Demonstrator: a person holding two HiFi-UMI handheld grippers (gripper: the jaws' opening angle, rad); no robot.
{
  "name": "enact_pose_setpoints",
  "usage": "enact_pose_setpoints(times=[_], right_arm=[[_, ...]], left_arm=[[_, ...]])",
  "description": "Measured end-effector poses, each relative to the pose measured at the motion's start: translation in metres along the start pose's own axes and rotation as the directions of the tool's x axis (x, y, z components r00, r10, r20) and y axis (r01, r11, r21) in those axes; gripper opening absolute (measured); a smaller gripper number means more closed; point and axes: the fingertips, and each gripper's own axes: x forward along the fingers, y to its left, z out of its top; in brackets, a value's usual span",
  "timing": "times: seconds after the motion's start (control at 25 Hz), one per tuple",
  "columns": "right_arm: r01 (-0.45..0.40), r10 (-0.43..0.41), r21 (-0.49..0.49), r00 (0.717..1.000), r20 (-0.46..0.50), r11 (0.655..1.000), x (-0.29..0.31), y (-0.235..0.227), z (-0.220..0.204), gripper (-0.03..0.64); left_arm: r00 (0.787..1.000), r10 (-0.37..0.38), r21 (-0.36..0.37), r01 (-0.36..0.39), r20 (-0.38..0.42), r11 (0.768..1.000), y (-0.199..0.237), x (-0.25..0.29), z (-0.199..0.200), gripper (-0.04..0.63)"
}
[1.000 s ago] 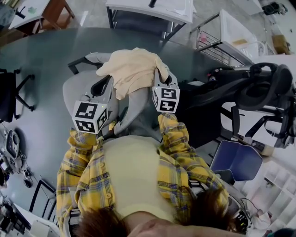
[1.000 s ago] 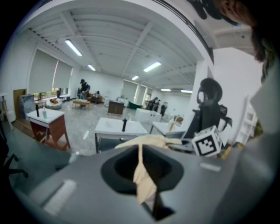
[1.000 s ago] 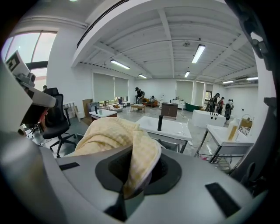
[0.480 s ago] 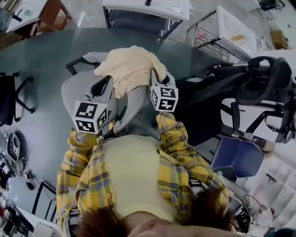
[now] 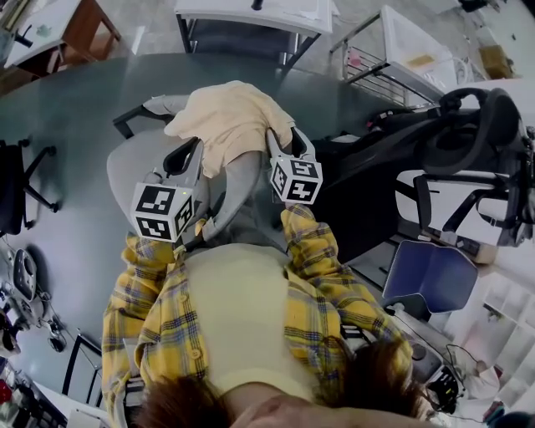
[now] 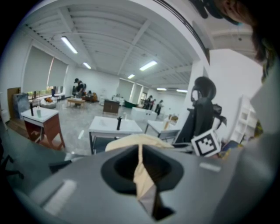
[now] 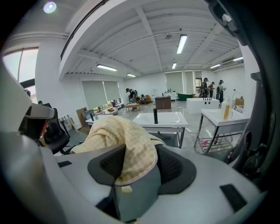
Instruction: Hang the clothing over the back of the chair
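Observation:
A cream clothing [image 5: 230, 121] lies draped over the top of a grey chair's back [image 5: 242, 188]. My left gripper [image 5: 188, 155] is at the clothing's left side; in its own view a thin fold of the cream clothing [image 6: 141, 177] is pinched between the jaws of the left gripper [image 6: 142, 175]. My right gripper [image 5: 282, 140] is at the clothing's right side. Its jaws have just been opening, and in its own view the right gripper [image 7: 140, 168] stands wide. The clothing [image 7: 127, 140] and the chair back's edge [image 7: 135, 192] lie between the pads without being pressed.
A black office chair [image 5: 451, 150] and a blue seat [image 5: 430, 276] stand close on the right. White tables [image 5: 251, 12] and a wire rack [image 5: 376, 63] are beyond the chair. Another black chair [image 5: 12, 180] is at the far left.
The right gripper has shifted slightly left along the chair back. The clothing stays draped over the chair back, and the left gripper has kept still.

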Motion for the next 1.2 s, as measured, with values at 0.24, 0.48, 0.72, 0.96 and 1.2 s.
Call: enact_pose_setpoints(times=[0.24,0.48,0.72,0.96,1.2], right_arm=[[-0.002,0.002,0.031,1.000,0.012,1.000,-0.011,0.001,-0.005,0.187],[0.011,-0.011,0.007,1.000,0.026,1.000,-0.024,0.007,-0.007,0.187],[0.029,-0.028,-0.022,0.999,0.041,0.999,-0.041,0.011,-0.007,0.187],[0.033,-0.032,-0.028,0.998,0.052,0.999,-0.055,0.019,-0.008,0.187],[0.029,-0.025,-0.045,0.996,0.082,0.999,-0.069,0.029,0.000,0.169]], left_arm=[[1.000,-0.010,0.004,0.010,0.003,1.000,-0.006,-0.005,-0.005,0.009],[1.000,-0.013,0.005,0.013,0.013,1.000,-0.008,-0.013,-0.008,0.009],[1.000,-0.018,0.004,0.017,0.024,1.000,-0.011,-0.024,-0.011,0.009],[0.999,-0.021,-0.003,0.021,0.038,1.000,-0.011,-0.036,-0.013,0.009],[0.999,-0.016,-0.016,0.016,0.050,1.000,-0.010,-0.049,-0.017,0.009]])
